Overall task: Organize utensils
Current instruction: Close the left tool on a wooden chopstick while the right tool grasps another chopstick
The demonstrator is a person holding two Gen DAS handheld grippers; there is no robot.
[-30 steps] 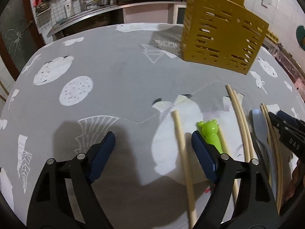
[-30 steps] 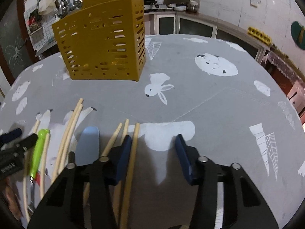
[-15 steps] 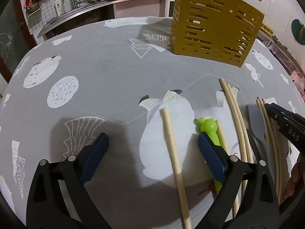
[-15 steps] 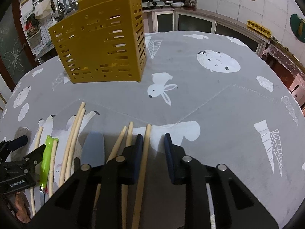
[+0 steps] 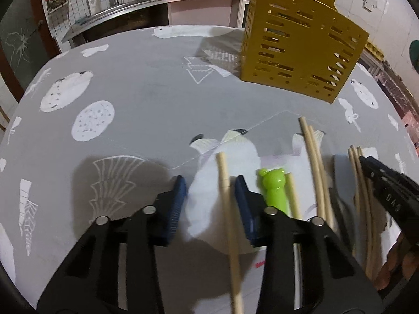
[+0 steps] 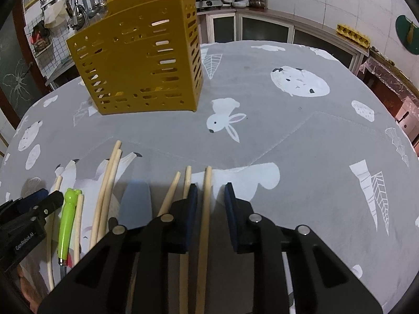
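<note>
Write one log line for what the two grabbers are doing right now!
left gripper: closing around chopstick, not pinched | right gripper: closing around another chopstick, not pinched | yellow utensil holder: upright behind

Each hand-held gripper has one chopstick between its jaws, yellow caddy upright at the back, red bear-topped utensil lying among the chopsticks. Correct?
One error: the bear-topped utensil is bright green, not red, as the left wrist view shows. The rest stands: a chopstick runs between each hand-held gripper's jaws, and the yellow caddy stands upright behind.

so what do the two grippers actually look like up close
Both match: the left gripper and the right gripper have black angular plastic jaws with triangular cut-outs, round silver pivot bolts and ribbed dark blue pads. Small white lettering is printed on the side of each black body; on the left one it reads like GenRobot.AI. No cables show.
</note>
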